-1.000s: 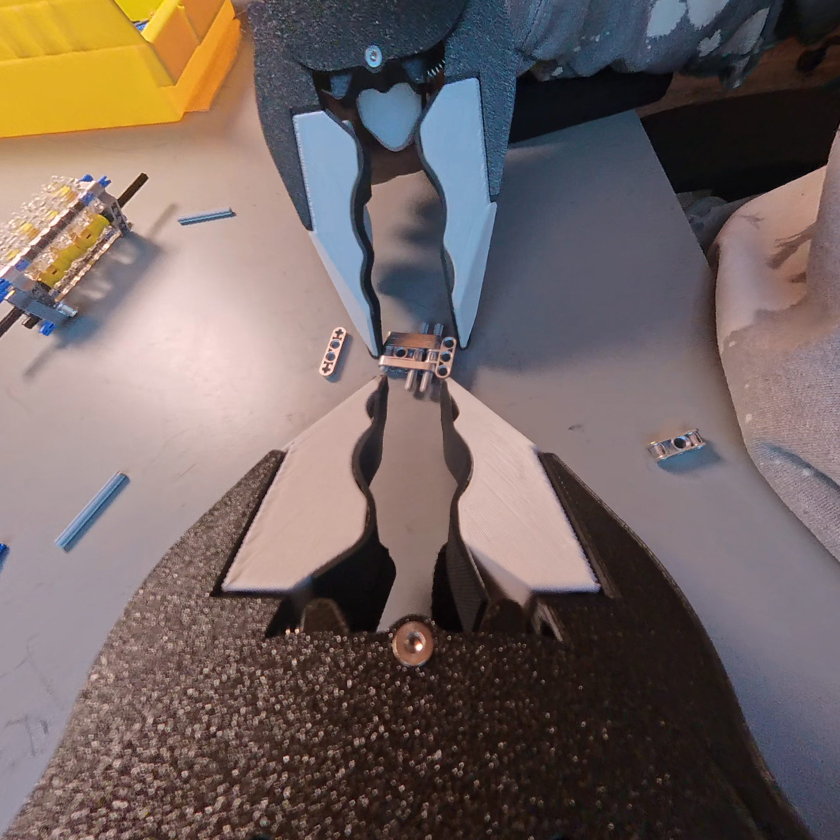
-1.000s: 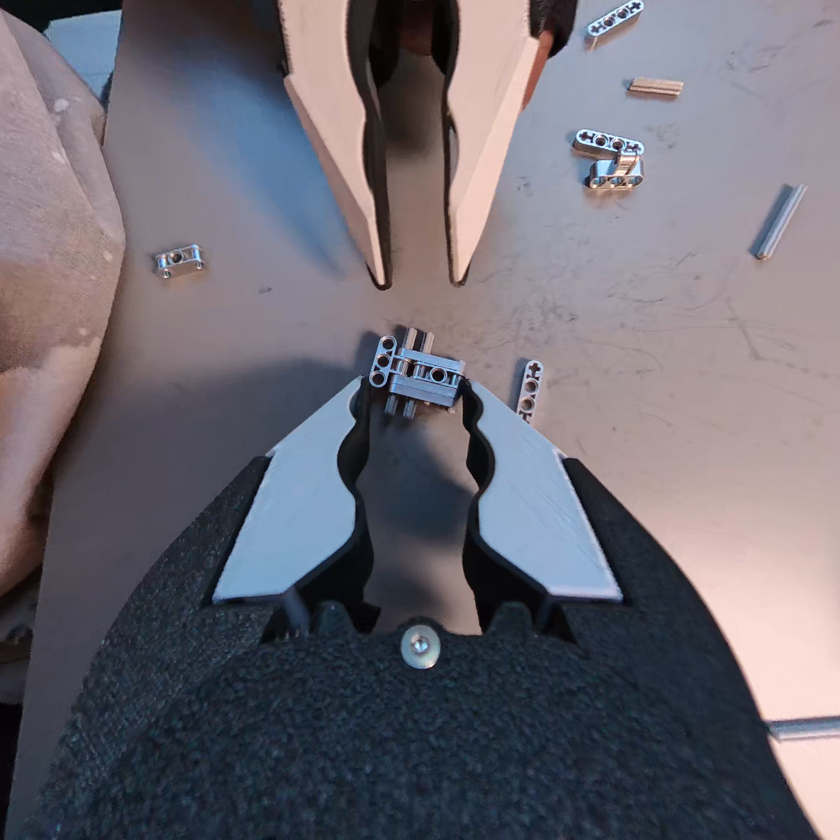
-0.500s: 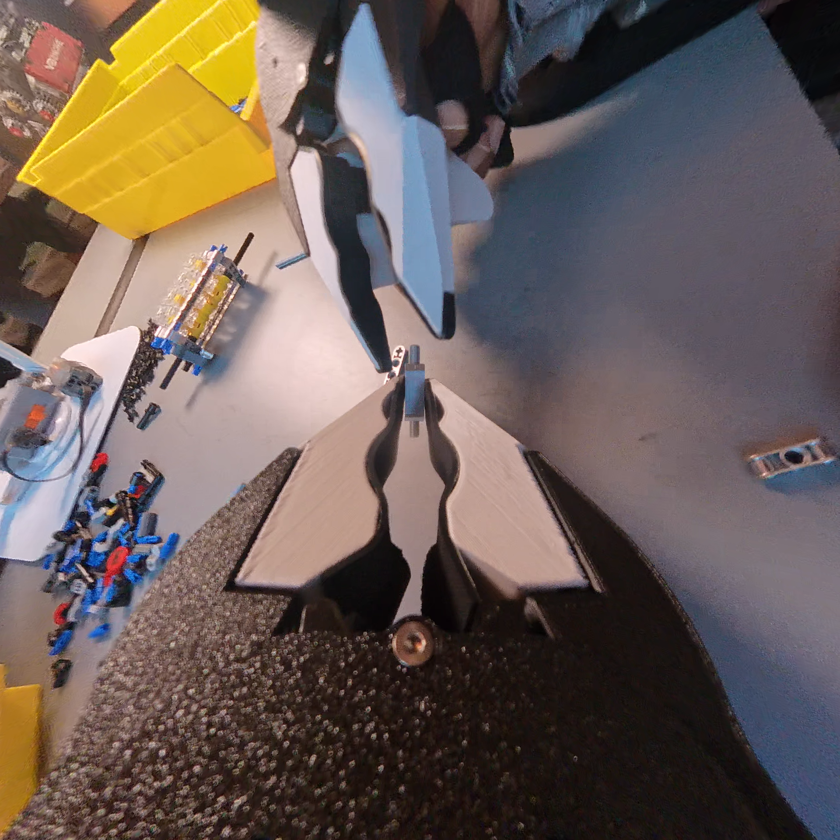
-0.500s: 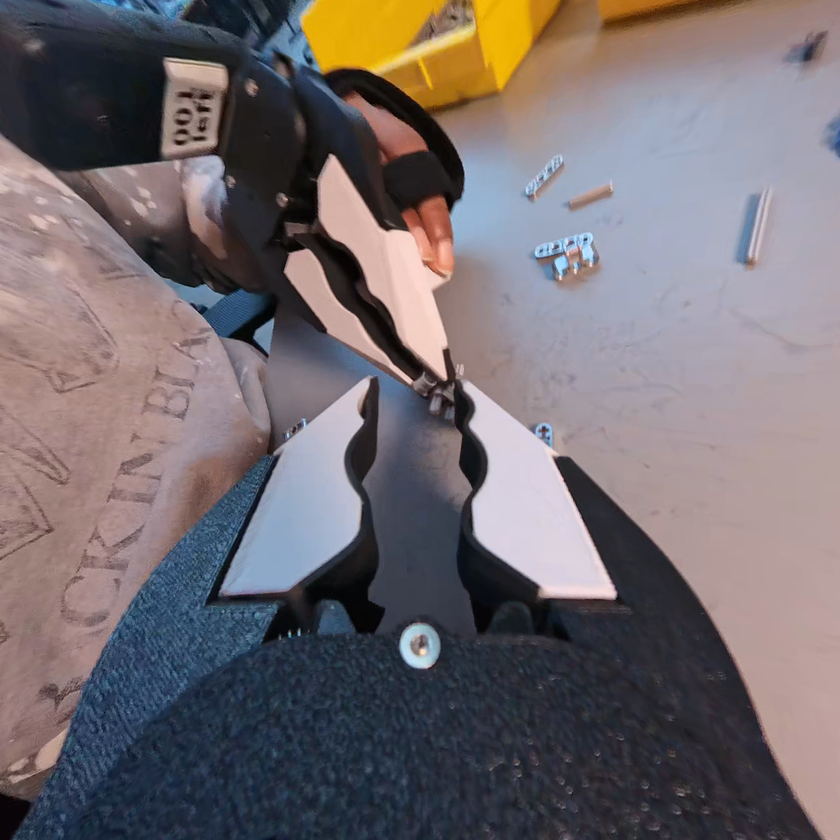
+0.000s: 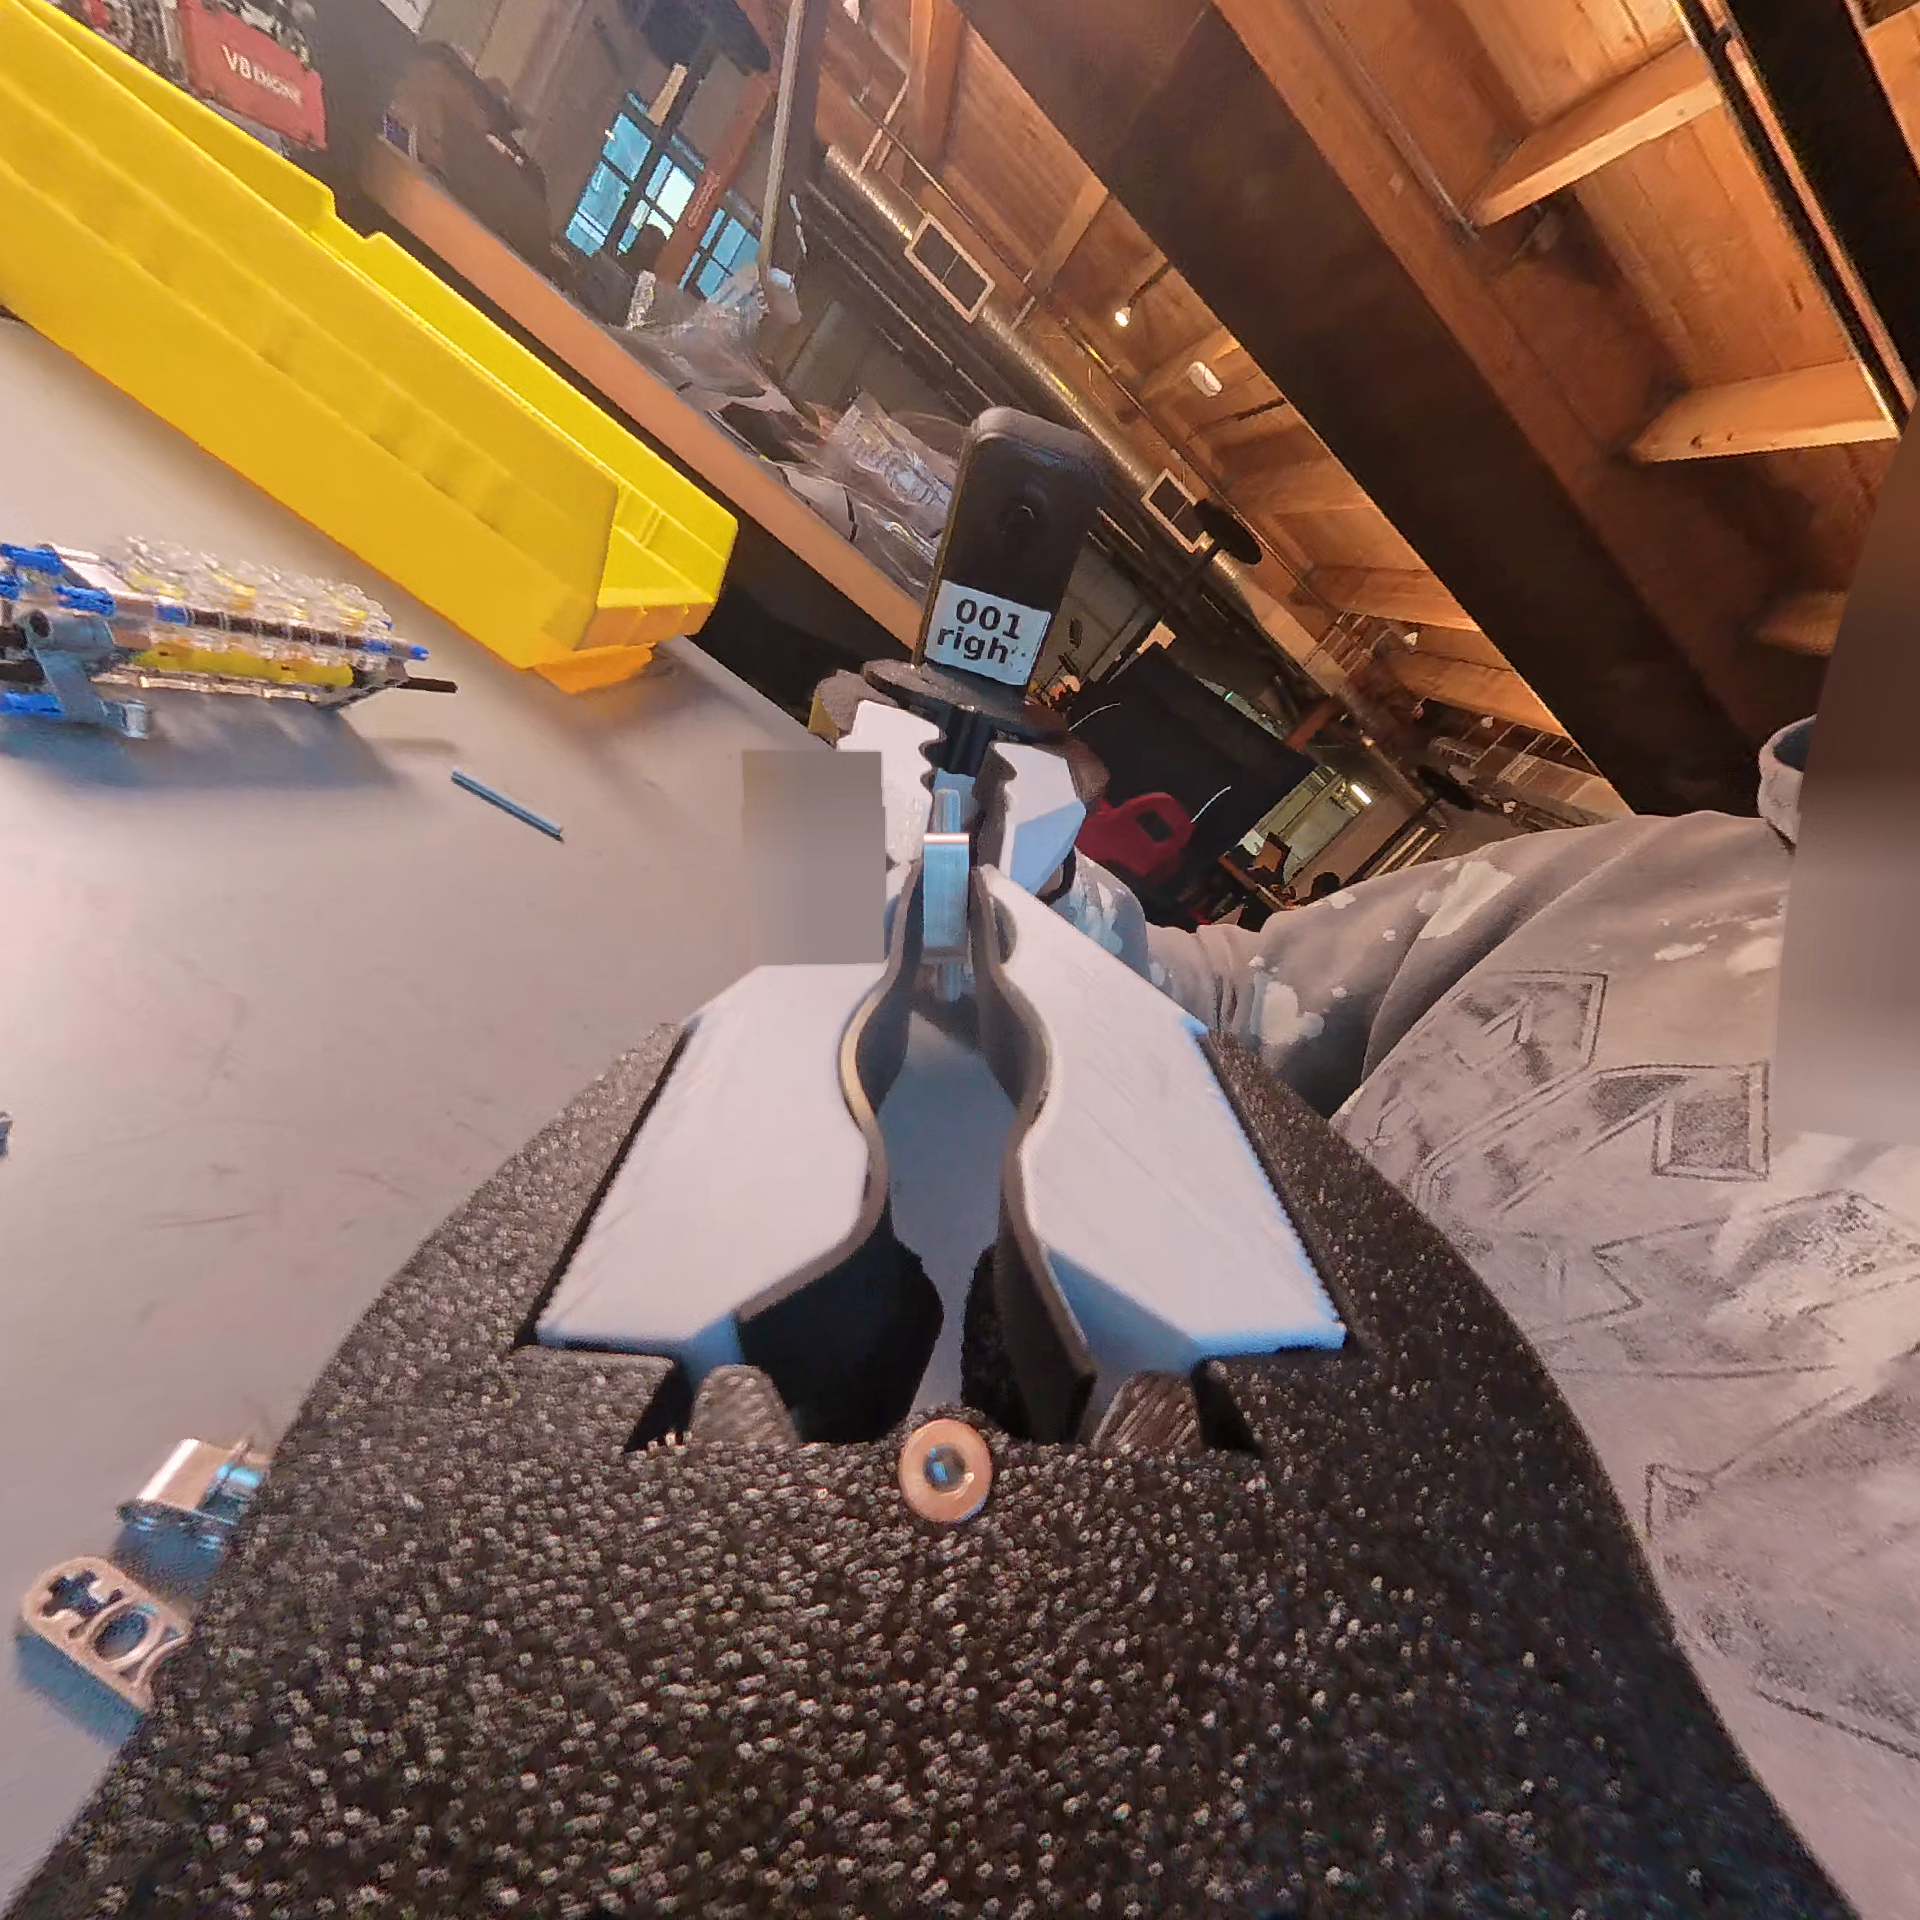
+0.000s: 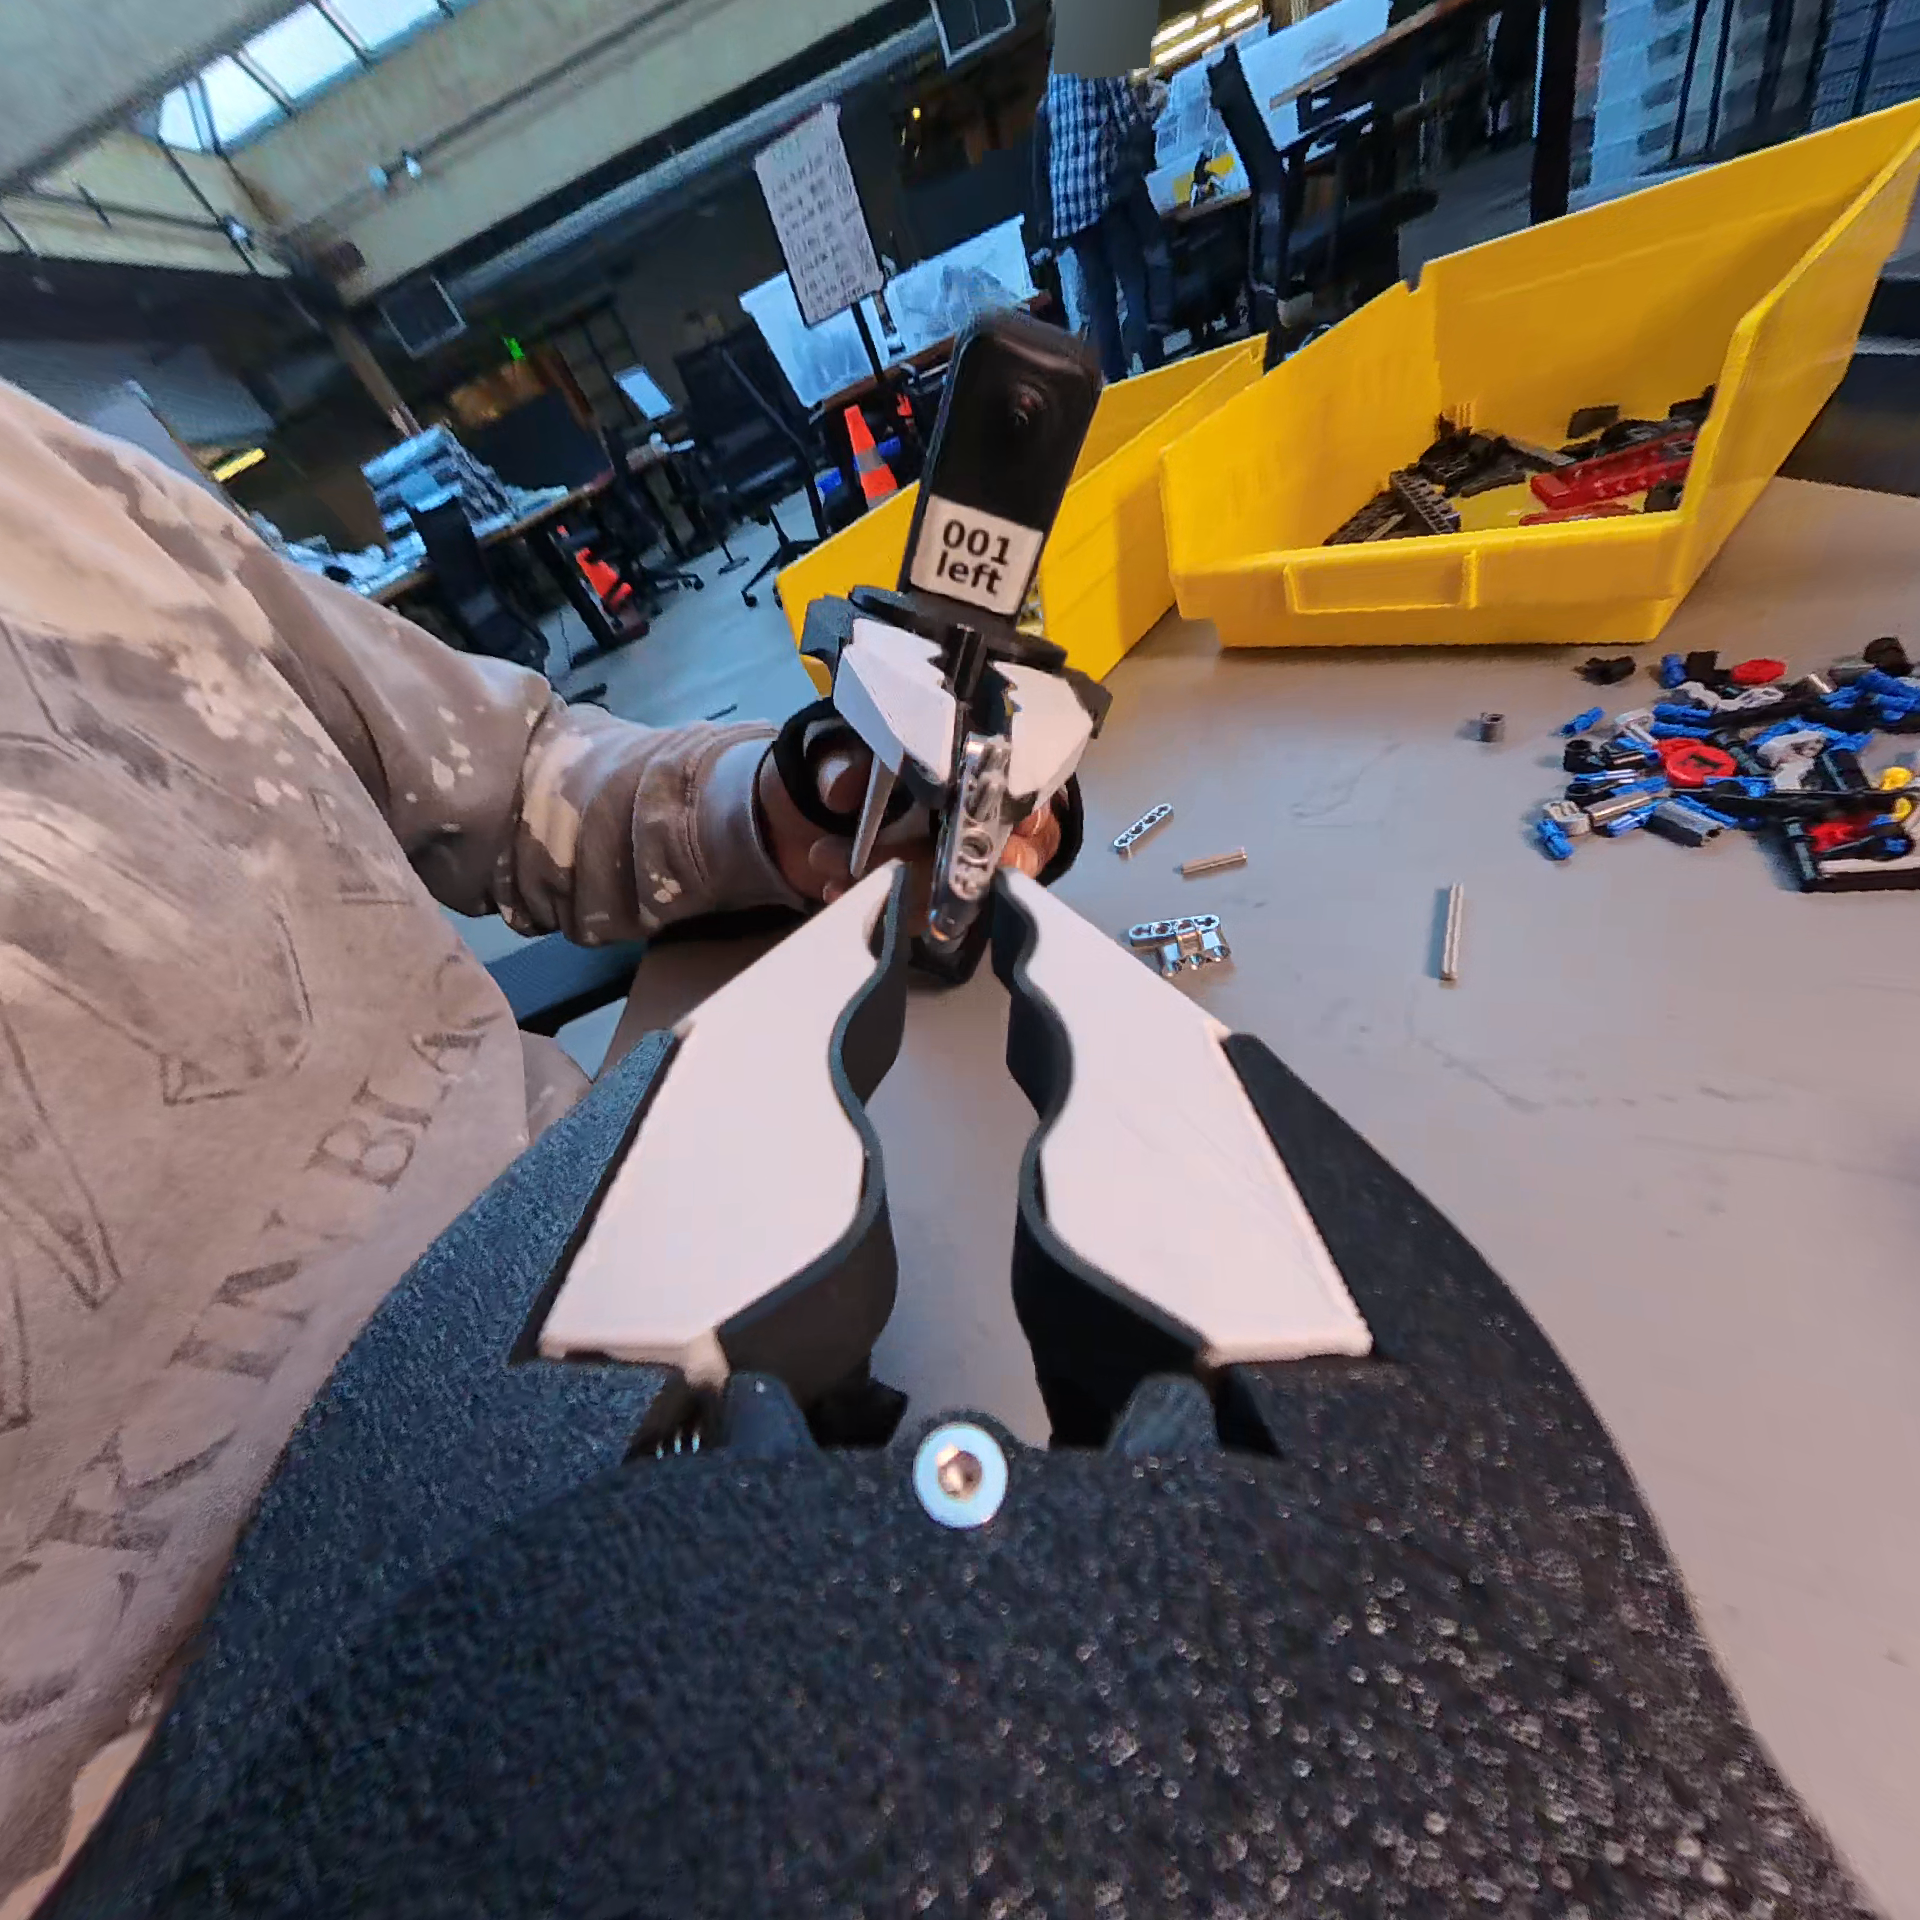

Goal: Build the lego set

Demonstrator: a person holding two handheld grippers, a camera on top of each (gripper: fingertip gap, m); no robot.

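Left gripper [image 5: 943, 914] pinches small grey holed plastic beam assembly [image 5: 943, 902], raised above the grey table [image 5: 312, 987]. Right gripper [image 6: 948, 904] fingers spread at its lower end; contact unclear.

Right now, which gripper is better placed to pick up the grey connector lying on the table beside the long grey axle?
Right, probably. The right gripper looks open and grips nothing, and the grey connector lies just beside its fingertips. The left gripper is shut on the small grey assembly.
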